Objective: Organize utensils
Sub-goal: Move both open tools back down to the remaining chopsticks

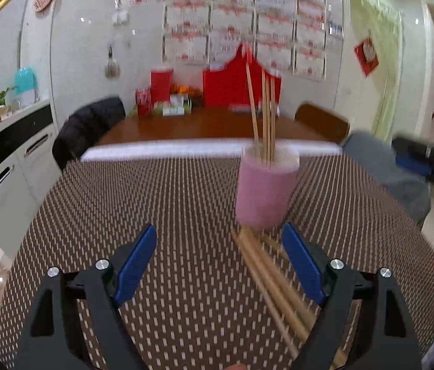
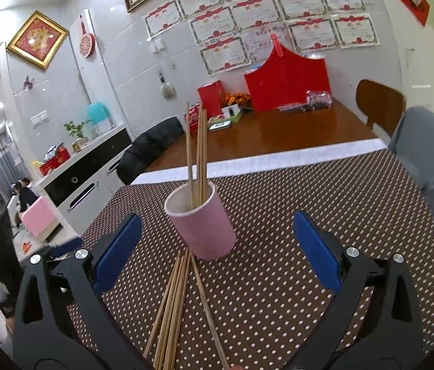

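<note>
A pink cup [image 1: 264, 192] [image 2: 203, 225] stands upright on the brown dotted tablecloth [image 1: 170, 200] [image 2: 294, 215] with several wooden chopsticks [image 1: 264, 117] [image 2: 197, 154] standing in it. Several more loose chopsticks [image 1: 273, 280] [image 2: 175, 305] lie flat on the cloth just in front of the cup. My left gripper [image 1: 220, 240] is open, and the loose chopsticks lie under its right finger. My right gripper [image 2: 218, 228] is open too, with the cup and the loose chopsticks showing between its blue pads [image 2: 317, 252], which touch neither.
Beyond the cloth runs a wooden table [image 2: 278, 132] with red boxes [image 2: 287, 83] and packets at its far end. Chairs stand at both sides: a black jacket [image 2: 149, 148] on one, a grey one [image 2: 426, 154] at right. A white cabinet [image 1: 10, 166] is at left.
</note>
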`<state>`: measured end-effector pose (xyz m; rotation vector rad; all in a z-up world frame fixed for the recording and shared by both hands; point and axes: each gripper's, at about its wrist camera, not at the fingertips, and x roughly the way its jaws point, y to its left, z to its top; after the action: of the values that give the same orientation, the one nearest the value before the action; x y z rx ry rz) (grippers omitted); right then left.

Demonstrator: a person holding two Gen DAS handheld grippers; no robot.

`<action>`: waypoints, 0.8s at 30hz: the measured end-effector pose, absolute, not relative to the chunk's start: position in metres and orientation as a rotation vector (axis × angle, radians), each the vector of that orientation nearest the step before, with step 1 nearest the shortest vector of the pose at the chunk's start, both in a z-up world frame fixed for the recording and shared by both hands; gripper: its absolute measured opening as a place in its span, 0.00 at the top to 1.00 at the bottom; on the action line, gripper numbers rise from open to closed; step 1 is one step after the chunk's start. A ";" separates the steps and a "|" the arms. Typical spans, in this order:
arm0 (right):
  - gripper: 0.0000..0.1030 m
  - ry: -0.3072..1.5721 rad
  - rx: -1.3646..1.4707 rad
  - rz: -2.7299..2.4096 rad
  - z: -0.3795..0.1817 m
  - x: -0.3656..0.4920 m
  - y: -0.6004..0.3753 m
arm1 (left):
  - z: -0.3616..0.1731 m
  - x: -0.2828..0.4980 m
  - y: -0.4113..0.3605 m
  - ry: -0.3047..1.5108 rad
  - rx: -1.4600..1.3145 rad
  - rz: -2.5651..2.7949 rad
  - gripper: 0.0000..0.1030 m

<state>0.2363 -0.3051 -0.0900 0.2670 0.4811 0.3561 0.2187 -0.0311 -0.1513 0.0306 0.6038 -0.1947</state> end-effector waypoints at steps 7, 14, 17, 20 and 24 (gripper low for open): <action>0.06 0.546 0.327 0.390 -0.127 0.250 -0.308 | -0.204 0.214 -0.045 0.777 0.073 -0.193 0.20; 0.06 0.636 0.283 0.378 -0.147 0.256 -0.307 | -0.234 0.215 -0.061 0.870 0.123 -0.189 0.20; 0.06 0.662 0.278 0.372 -0.151 0.258 -0.306 | -0.241 0.219 -0.064 0.908 0.130 -0.180 0.20; 0.06 0.707 0.246 0.361 -0.158 0.262 -0.300 | -0.239 0.227 -0.061 0.914 0.126 -0.177 0.20; 0.06 0.811 0.164 0.381 -0.174 0.267 -0.284 | -0.236 0.244 -0.056 0.927 0.150 -0.150 0.20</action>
<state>0.2670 -0.2836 -0.1743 0.1644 0.8106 0.3810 0.2443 -0.0558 -0.2359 0.1496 0.9272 -0.1499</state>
